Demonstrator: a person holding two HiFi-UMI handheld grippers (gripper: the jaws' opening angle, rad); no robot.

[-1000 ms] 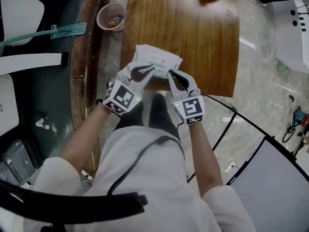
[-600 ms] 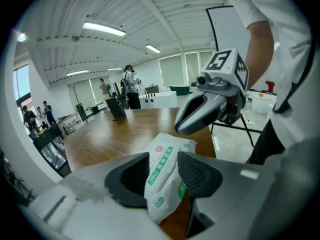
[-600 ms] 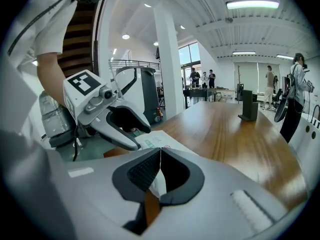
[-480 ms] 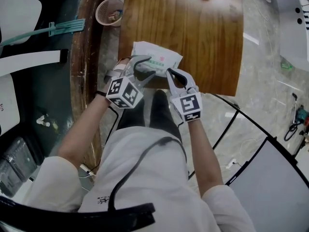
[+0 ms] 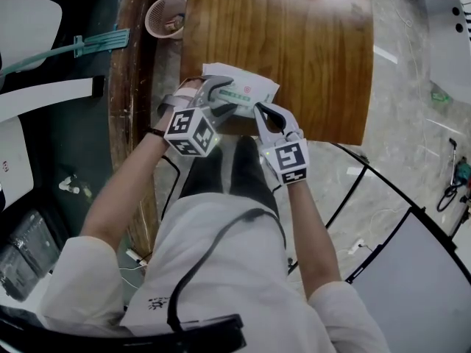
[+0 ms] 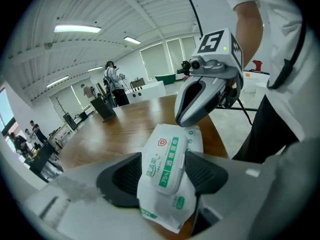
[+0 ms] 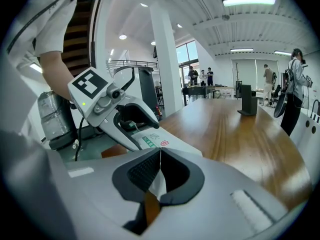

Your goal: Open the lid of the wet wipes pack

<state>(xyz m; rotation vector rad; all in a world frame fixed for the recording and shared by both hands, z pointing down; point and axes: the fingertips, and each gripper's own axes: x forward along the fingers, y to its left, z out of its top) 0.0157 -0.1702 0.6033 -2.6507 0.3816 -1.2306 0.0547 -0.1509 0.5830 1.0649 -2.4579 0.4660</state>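
Observation:
The white wet wipes pack (image 5: 249, 88) with green print lies at the wooden table's (image 5: 309, 43) near edge. In the left gripper view its lid (image 6: 166, 165) faces up and looks closed. My left gripper (image 5: 221, 95) straddles the pack (image 6: 172, 204) from the left; its jaws are opening, the pack stands between the pads, and I see no pinch. My right gripper (image 5: 260, 111) is shut on the pack's thin near edge flap (image 7: 159, 181), at the table's edge. The left gripper (image 7: 127, 121) shows over the pack (image 7: 160, 138) in the right gripper view.
A pink basket (image 5: 165, 17) stands on the floor left of the table, beside a teal long-handled tool (image 5: 81, 46). A dark stand (image 7: 245, 100) sits far down the table. Several people stand in the background. A black frame (image 5: 383, 190) runs at the right.
The left gripper's jaws have spread wide and rolled, and now straddle the pack. Both grippers sank slightly toward the table. The right gripper kept its hold on the pack's edge.

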